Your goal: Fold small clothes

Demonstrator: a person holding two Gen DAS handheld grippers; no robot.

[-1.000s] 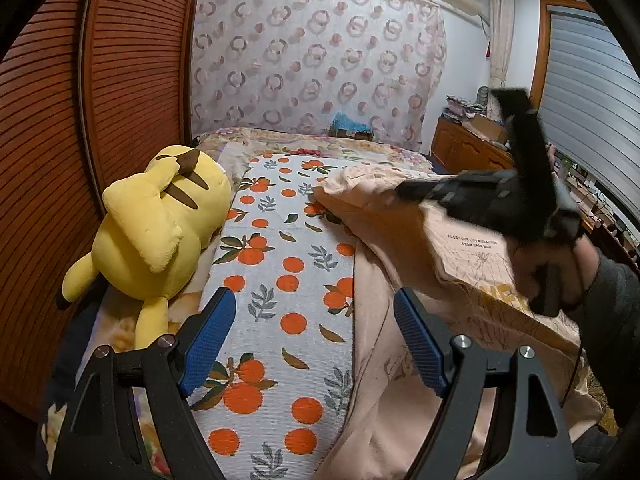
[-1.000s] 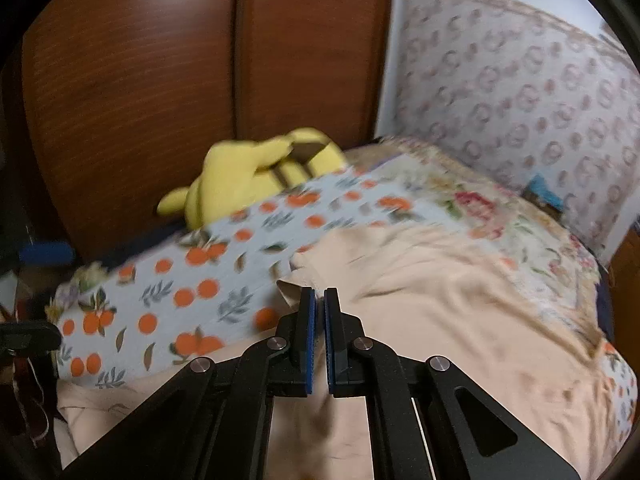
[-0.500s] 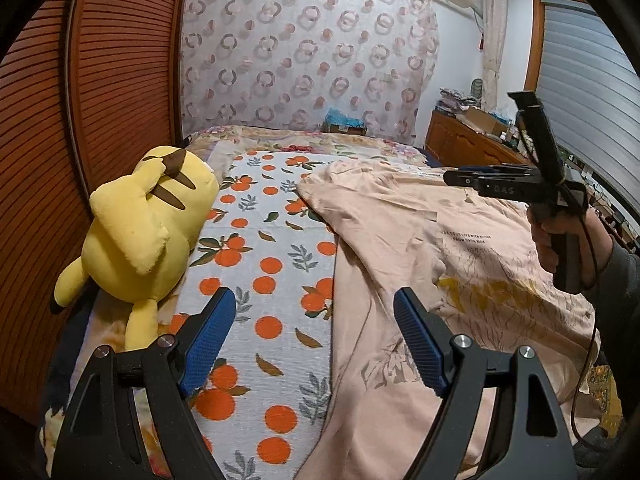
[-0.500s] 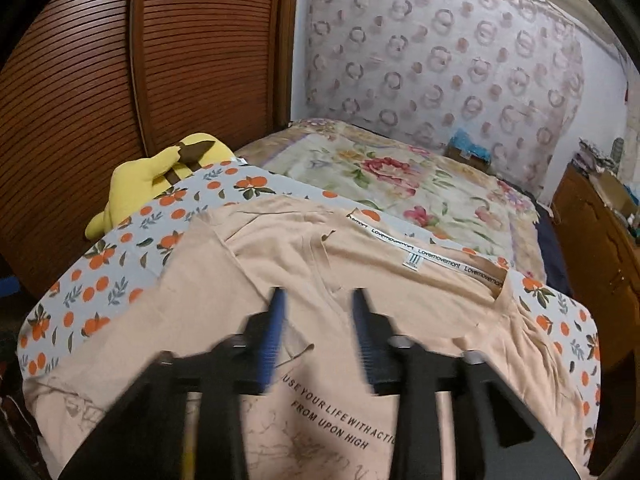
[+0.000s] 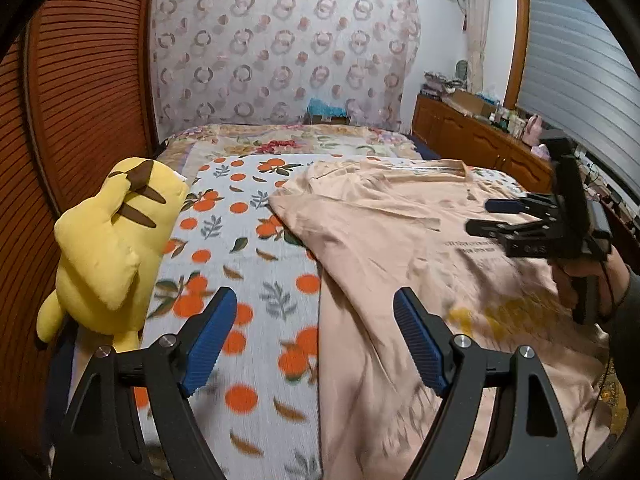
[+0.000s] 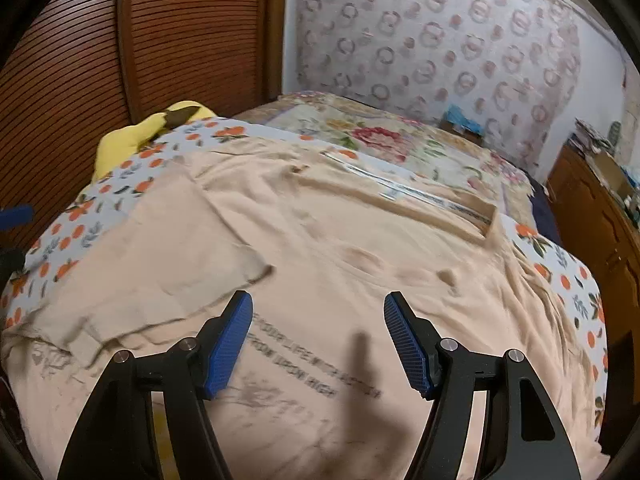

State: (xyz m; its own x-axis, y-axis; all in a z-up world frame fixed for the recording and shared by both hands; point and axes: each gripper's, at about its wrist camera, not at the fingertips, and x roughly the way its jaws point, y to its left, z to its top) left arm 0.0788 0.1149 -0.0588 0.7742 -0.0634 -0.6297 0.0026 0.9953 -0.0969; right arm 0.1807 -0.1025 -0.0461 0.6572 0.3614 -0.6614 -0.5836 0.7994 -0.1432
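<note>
The printed lettering on the peach T-shirt (image 6: 320,280) is smeared by motion blur and unreadable. The shirt's hem runs past the bottom edge of both views. Only the ear and part of the yellow plush toy (image 6: 132,136) show behind the orange-print blanket (image 6: 100,208) in the right wrist view.

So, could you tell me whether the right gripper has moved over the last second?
Yes. In the left wrist view the right gripper has dropped lower over the peach shirt, and its jaws, shut a second ago, now stand open.

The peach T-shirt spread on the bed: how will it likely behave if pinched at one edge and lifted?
The peach T-shirt is probably floppy: it lies creased and one sleeve lies loosely folded over. It likely drapes and drags rather than holding shape.
</note>
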